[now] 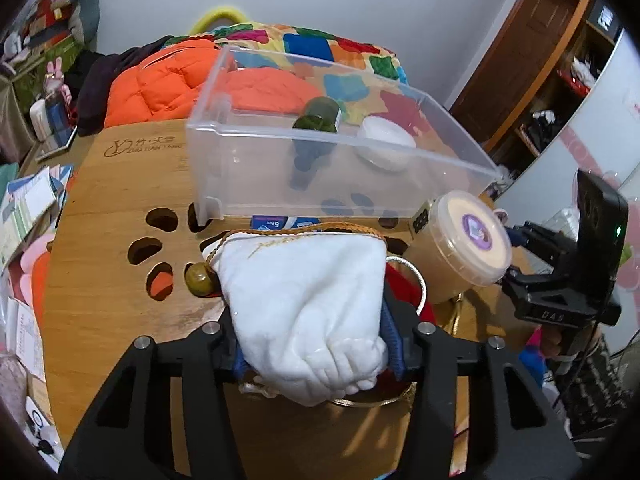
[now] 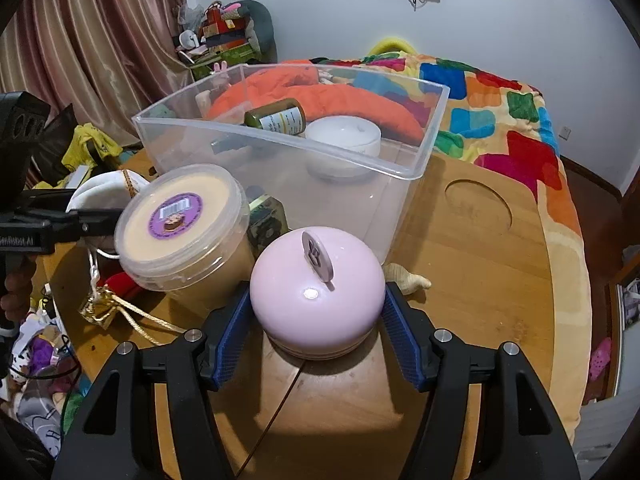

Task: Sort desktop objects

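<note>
Near the front edge of the wooden table (image 2: 500, 240), left gripper (image 1: 312, 344) is closed on a white drawstring pouch (image 1: 304, 292), cloth bunched between the blue pads; likely pinched at its bulk so the soft bag comes up in one piece. Right gripper (image 2: 316, 320) straddles a pink dome-shaped jar (image 2: 316, 284): jaws wide, right pad touching the jar, left pad just beside it; firm grip not confirmed. The dome stands on the table, so squeezing low on its widest part seems sensible.

Clear plastic bin (image 2: 416, 152) sits toward the far edge. Inside: dark green bottle (image 2: 276, 118) lying on its side, white round jar (image 2: 344, 136) beside it.

Unsorted, in front of the bin: beige lidded tub (image 2: 180, 224), between the two grippers.
</note>
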